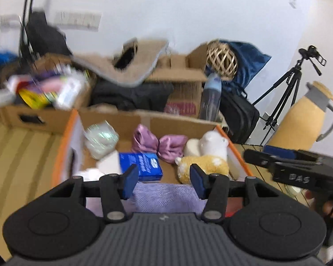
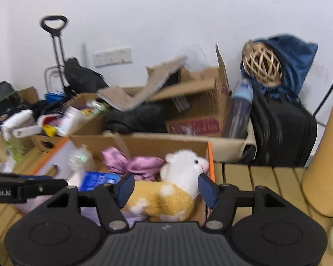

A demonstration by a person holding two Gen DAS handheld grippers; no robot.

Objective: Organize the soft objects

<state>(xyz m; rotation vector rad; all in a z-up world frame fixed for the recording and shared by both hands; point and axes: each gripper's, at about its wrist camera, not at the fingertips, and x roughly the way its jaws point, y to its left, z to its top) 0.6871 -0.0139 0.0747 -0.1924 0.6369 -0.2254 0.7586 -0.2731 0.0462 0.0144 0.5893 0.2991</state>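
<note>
Both grippers, left (image 1: 164, 180) and right (image 2: 165, 188), are hovering half-open, fingers holding nothing. The yellow-and-white plush alpaca (image 2: 166, 192) is lying in the orange-edged cardboard box's (image 2: 210, 155) right corner; probably light and squishy, so grabbing its body looks easiest.

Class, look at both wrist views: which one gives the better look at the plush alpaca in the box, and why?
The right wrist view: the plush alpaca fills the centre, showing its white head, face and yellow body. In the left wrist view the alpaca is smaller, farther off, its face unclear.
</note>
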